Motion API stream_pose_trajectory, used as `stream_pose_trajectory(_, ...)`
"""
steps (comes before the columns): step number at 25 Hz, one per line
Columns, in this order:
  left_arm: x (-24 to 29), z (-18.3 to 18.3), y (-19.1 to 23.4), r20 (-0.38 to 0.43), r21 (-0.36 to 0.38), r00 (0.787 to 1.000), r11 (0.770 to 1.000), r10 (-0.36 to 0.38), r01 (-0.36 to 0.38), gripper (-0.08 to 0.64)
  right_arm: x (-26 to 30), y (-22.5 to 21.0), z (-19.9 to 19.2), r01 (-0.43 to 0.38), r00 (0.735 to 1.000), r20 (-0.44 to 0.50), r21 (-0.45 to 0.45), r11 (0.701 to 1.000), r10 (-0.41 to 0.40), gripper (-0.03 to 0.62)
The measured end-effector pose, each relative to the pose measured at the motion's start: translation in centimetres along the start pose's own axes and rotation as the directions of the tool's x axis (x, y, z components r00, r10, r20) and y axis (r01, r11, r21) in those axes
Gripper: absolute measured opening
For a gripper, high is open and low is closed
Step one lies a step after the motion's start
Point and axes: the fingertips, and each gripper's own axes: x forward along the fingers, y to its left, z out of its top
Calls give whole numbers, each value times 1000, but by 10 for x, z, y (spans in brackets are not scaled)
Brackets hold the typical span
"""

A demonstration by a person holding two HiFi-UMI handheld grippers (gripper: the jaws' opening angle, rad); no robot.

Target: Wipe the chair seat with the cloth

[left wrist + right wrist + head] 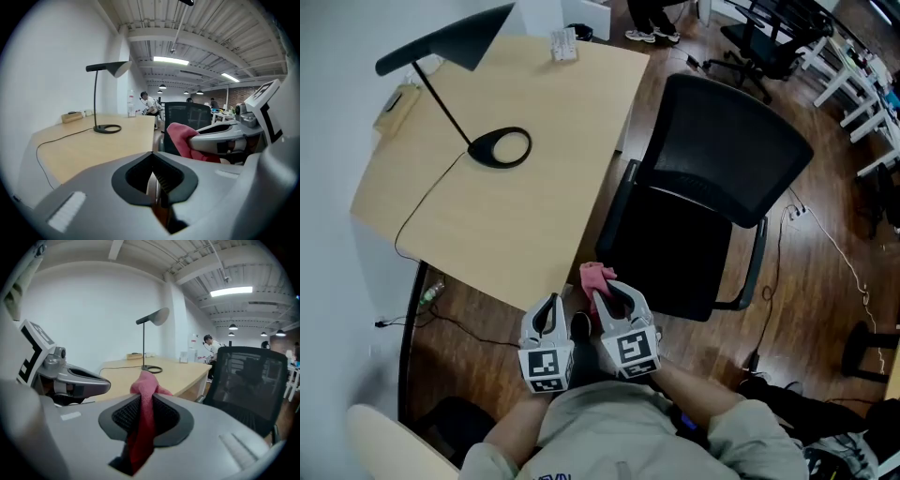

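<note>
Softly crumpled pink cloth (pixel 145 380) between right claw (pixel 146 401) pads

No legible text. Shirt print (pixel 548 475) at 6 o'clock is cut off, unreadable. Marker cubes (pixel 546 367) carry patterns only, no characters.

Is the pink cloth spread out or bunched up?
Bunched up. The right gripper pinches the pink cloth between its jaws as a crumpled, narrow wad, not a flat sheet.

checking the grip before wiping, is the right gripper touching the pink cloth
Touching. The right gripper view shows the right gripper shut on the pink cloth, pinched between its pads.
</note>
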Motion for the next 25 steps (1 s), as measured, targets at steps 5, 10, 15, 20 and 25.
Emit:
stream_pose_trajectory(5,-18,0,85,11,-29,996,996,88,-87,6,68,68,16,-93,995,-36,-55,994,91,67)
stream_pose_trajectory(10,-33,-2,137,6,-56,990,988,141,-140,6,120,107,6,-158,982,-121,-91,983,147,68)
stream_pose_trajectory(15,-38,-9,165,-12,-75,985,983,169,-170,6,161,120,-16,-164,968,-211,-121,979,136,69)
stream_pose_trajectory(20,-38,-15,177,-22,-96,986,981,165,-166,6,181,122,-32,-156,947,-298,-108,982,118,74)
stream_pose_trajectory(25,-29,-17,183,-20,-103,989,984,144,-145,6,192,123,-43,-155,931,-345,-81,985,119,89)
